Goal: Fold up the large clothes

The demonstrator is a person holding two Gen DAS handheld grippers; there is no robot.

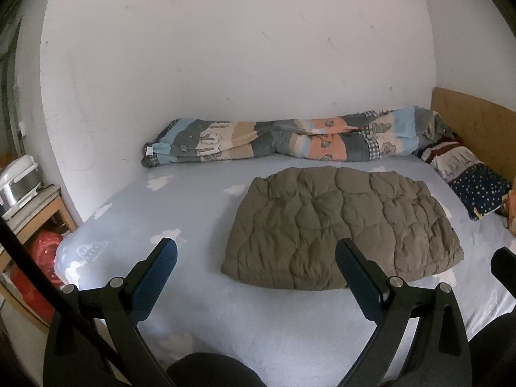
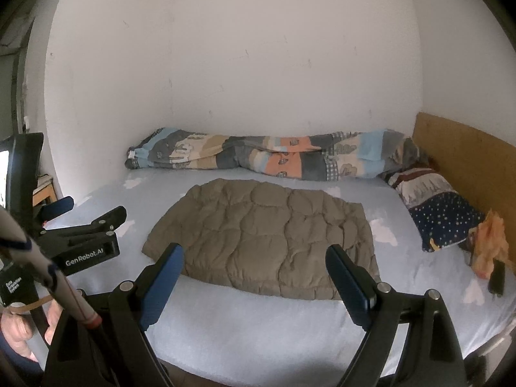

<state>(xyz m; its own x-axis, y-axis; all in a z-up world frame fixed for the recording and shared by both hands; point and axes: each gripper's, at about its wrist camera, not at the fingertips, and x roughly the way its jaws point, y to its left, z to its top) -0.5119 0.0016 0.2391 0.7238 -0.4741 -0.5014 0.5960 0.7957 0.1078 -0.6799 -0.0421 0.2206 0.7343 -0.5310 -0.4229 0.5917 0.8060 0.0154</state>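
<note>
An olive-brown quilted garment (image 1: 345, 225) lies folded in a flat, roughly rectangular pad on the pale blue bed sheet (image 1: 193, 213); it also fills the middle of the right wrist view (image 2: 264, 242). My left gripper (image 1: 256, 248) hovers open above the sheet, just short of the garment's near-left edge, with nothing between its blue-padded fingers. My right gripper (image 2: 254, 254) is open too, spread over the garment's near edge without touching it. The left gripper's body (image 2: 80, 235) shows at the left of the right wrist view, held by a hand (image 2: 19, 335).
A rolled patterned quilt (image 1: 290, 143) lies along the white wall. Pillows (image 2: 441, 213) rest by the wooden headboard (image 2: 467, 167) at the right, with an orange cloth (image 2: 490, 242) and a dark phone-like object (image 2: 496, 277) beside them. A small shelf (image 1: 35, 213) with an appliance (image 1: 19, 180) stands left of the bed.
</note>
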